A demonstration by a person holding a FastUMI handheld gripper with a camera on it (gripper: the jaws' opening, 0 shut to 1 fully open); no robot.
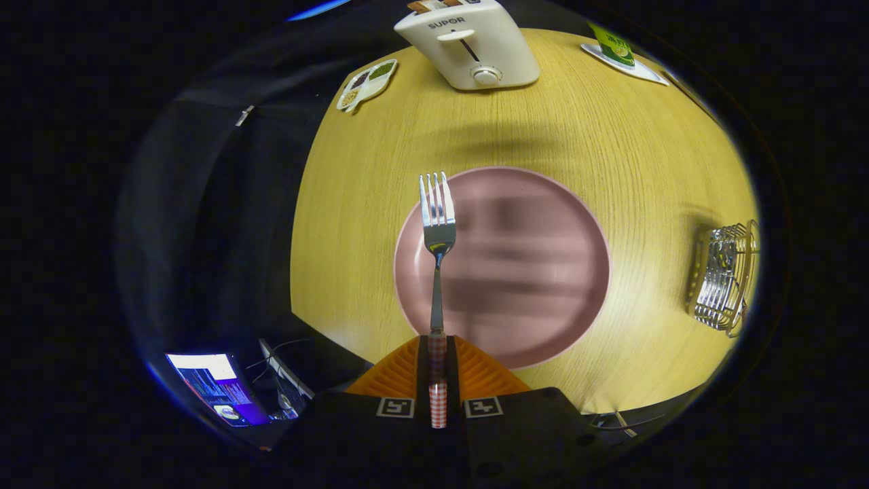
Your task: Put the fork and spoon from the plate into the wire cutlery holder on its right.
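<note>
**Fork clamped in gripper, up over plate**

Fork (438,258): held by its checked handle end, pinched between the two fingers (400,373). Both fingers press on the handle, gap between them is just handle-wide, so gripper (438,370) is narrow and closed on it. Fork sticks straight fwd along the finger axis, tines at the far end, metal neck and head clear of the fingers. Looks lifted off the surface; exact height can't tell.

Plate (543,299): round, pinkish-brown w/ pale rim, under and just beyond the fingertips. Fork head overlaps plate's left part in view; tines reach past its far-left rim. Plate surface is blurry, no spoon made out on it.

Wire cutlery holder (726,278): on table to the right of plate, well apart from it. Metal wire sides; contents can't tell, too distorted.

Table (611,136): light wood grain. Beyond plate, at far edge: white toaster (472,51). Left of toaster a small white dish (366,85) w/ compartments holding dark/green bits. Right of toaster a green packet (614,46) on a white tray.

Off table, left of the fingers: lit screen (217,387).
</note>
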